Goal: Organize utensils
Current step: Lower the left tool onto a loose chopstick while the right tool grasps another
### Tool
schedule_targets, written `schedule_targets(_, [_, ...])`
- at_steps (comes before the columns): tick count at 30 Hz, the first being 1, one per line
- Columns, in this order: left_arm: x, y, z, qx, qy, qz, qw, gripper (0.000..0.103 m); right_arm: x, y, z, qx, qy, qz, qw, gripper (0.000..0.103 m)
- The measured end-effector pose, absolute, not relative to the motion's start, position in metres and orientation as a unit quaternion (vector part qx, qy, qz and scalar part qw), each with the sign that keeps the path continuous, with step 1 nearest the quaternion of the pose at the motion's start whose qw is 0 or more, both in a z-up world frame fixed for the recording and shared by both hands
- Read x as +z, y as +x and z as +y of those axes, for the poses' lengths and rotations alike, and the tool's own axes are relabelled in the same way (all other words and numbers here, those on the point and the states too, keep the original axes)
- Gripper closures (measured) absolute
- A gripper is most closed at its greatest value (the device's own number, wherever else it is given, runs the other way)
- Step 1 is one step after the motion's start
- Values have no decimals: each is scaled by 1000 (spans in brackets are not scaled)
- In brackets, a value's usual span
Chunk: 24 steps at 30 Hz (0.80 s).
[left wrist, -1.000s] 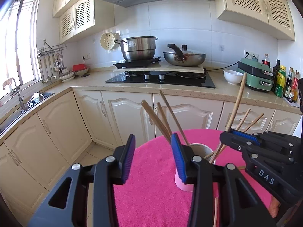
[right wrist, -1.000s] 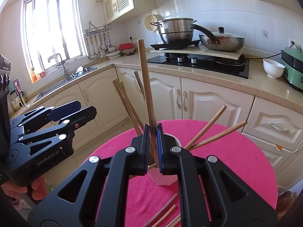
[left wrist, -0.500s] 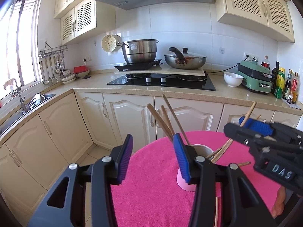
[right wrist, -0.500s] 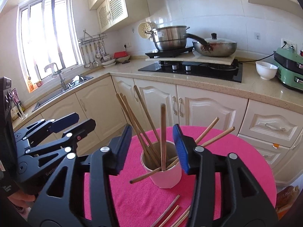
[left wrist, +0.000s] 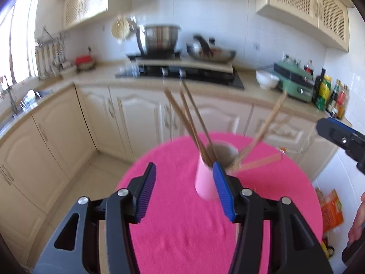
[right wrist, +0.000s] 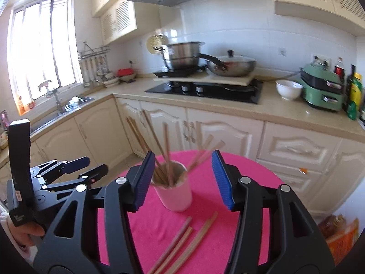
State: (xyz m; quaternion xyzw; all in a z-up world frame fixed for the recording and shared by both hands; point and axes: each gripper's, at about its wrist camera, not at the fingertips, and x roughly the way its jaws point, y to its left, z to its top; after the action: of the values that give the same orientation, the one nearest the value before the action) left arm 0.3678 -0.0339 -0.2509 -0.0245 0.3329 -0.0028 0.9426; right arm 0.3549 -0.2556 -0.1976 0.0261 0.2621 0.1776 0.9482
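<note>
Kitchen: cream cabinets [right wrist: 219, 137] in an L, hob [right wrist: 205, 90] with a steel pot [right wrist: 181, 54] and a lidded pan [right wrist: 232, 65], sink [right wrist: 68, 105] under a bright window.
Surface: round, draped in a hot-pink cloth [right wrist: 200, 246], set in front of the cabinets.
Left gripper [left wrist: 184, 194]: blue-padded jaws spread wide apart, nothing between them, hovering low over the pink cloth just left of the cup; right pad overlapping the cup's side in its own view, contact impossible to tell.
Right gripper [right wrist: 183, 180]: jaws likewise spread apart and empty, framing the cup from above and behind.
Cup [right wrist: 174, 191]: pale pink, upright near the middle of the surface.
Chopsticks in cup [right wrist: 166, 150]: a wooden bunch fanned out, some leaning left, others right, blurred.
Loose chopsticks [right wrist: 182, 242]: several lying flat on the cloth, just in front of the cup, near the right gripper.
</note>
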Motion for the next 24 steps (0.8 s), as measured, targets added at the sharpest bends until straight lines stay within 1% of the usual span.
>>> schedule_targets(8, [-326,376,-55,-62,-50,486,870,51,-268,347,-290,102,65,397,910,50])
schedule_targets(10, [-341,380,-62,-66,-50,511,855,51,-287,347,-293,97,74,431,894,50])
schedule_targets(17, [-376,388,-92,-83,-31,554,828,51,-327,342,-296,99,93,492,860,50])
schedule_targets(24, [-400,402,-111,-77,-3,588,805,51,-346,349,-296,104,99,518,843,50])
